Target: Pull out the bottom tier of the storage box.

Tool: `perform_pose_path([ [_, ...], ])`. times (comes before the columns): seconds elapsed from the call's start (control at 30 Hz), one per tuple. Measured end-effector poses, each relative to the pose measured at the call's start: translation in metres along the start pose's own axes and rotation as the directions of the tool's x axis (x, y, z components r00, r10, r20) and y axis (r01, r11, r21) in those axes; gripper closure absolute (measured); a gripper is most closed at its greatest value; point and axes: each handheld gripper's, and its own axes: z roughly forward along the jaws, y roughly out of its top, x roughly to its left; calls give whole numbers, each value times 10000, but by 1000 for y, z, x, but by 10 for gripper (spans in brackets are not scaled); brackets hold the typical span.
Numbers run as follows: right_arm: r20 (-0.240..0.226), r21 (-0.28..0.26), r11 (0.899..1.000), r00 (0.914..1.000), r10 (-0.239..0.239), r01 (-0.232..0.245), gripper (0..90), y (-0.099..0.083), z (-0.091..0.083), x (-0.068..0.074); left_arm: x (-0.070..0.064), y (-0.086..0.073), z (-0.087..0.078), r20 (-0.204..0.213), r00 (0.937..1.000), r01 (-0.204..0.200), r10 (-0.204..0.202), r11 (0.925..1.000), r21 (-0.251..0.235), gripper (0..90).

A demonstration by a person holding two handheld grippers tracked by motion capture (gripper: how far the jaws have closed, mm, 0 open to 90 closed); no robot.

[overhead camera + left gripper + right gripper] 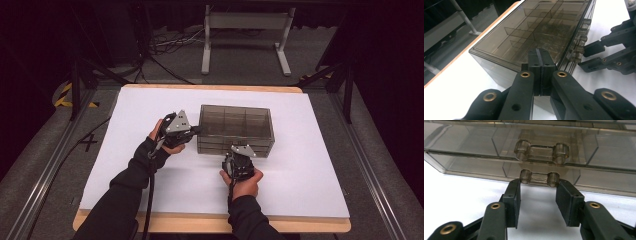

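Note:
A smoky see-through drawer box [236, 129] with divided compartments stands on the white table [145, 175]. My left gripper [195, 131] is shut, and its joined tips [541, 53] rest against the box's [524, 32] left end at the top edge. My right gripper [239, 151] faces the box's front. In the right gripper view it [539, 183] is open, with one jaw on either side of the lower drawer handle [538, 178] and close to it. The upper handle [541, 151] sits just above. The left gripper view also shows the right gripper [586, 56] at the handles.
Bare white tabletop lies around the box, with a wooden table edge [210, 222] at the front. Behind the table a white stand [245, 40] and cables rest on the dark floor. Metal rails run along both sides.

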Motion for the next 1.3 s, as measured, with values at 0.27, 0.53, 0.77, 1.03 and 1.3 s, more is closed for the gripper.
perform_pose_path([
  [0.27,-77,4,10000,10000,23,-23,564,-2,-2,-2,0,0,0,8,10000,11,-11,10000,2,900],
  [0.53,-186,32,10000,9998,-80,81,562,-5,-6,-3,0,0,0,-5,10000,-19,19,10000,12,900],
  [0.77,-452,89,9998,9988,-176,180,555,-9,-12,-5,0,0,1,-33,10000,-17,17,10000,16,900],
  [1.03,-1004,23,9980,9929,-632,638,466,-9,-23,-12,0,0,0,-97,9999,86,-86,10000,-42,900],
  [1.3,-1770,-742,9875,9726,-1505,1393,454,-7,-41,-50,-10,-6,-15,51,9989,460,-457,9948,-906,796],
])
